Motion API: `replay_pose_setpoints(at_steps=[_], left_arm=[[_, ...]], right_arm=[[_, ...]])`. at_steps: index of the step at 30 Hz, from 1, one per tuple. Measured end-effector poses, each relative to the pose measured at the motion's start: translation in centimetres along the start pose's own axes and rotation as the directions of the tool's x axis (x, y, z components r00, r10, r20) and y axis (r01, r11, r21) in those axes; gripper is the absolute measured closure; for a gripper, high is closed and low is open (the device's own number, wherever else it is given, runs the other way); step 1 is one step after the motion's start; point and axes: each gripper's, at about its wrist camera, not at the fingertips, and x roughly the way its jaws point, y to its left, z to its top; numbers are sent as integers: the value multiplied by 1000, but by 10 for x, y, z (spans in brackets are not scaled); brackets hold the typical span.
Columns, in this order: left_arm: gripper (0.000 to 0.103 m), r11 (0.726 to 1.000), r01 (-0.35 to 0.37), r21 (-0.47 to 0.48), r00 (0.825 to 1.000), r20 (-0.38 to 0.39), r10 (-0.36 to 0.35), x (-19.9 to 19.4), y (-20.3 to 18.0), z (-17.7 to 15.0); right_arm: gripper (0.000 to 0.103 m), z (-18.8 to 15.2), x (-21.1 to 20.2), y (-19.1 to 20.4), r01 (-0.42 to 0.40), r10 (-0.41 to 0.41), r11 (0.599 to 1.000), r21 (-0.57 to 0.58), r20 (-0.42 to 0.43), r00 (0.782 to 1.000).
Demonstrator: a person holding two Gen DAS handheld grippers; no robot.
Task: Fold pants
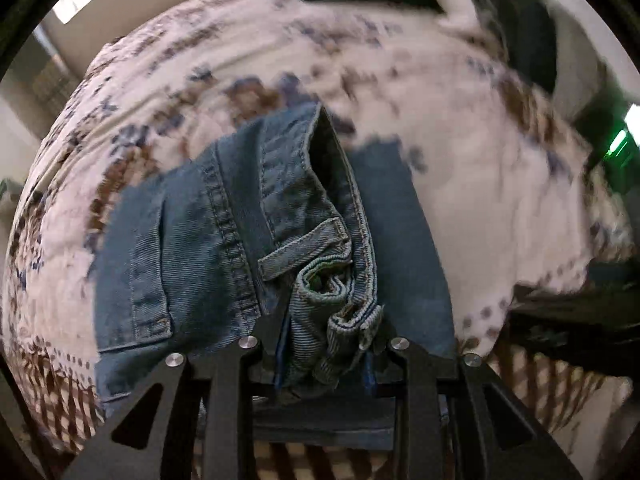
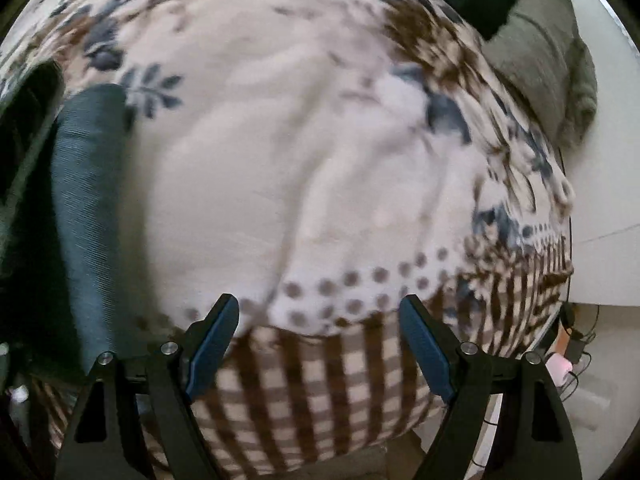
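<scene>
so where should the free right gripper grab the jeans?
Right gripper is open. Take the jeans' rounded folded edge, approaching from its right over the blanket: that long edge faces the fingers unobstructed. Left gripper already pinches the bunched waistband.

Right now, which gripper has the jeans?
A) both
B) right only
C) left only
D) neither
C: the left gripper is clamped on the bunched waistband of the jeans, while the right gripper stands open over the patterned blanket with nothing between its fingers.

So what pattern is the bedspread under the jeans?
White bedspread with blue and brown floral print, dotted band and brown check border; clearest in the right wrist view.
</scene>
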Motion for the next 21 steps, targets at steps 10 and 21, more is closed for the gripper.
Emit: replay_pose_setpoints(at_steps=[10, 21], left_arm=[[26, 998, -55, -12, 998, -27, 55, -35, 14, 3], [21, 899, -415, -139, 909, -99, 405, -46, 128, -23]], right_arm=[[18, -3, -26, -29, -230, 226, 970, 79, 47, 973], [18, 18, -39, 70, -530, 529, 844, -86, -36, 848]])
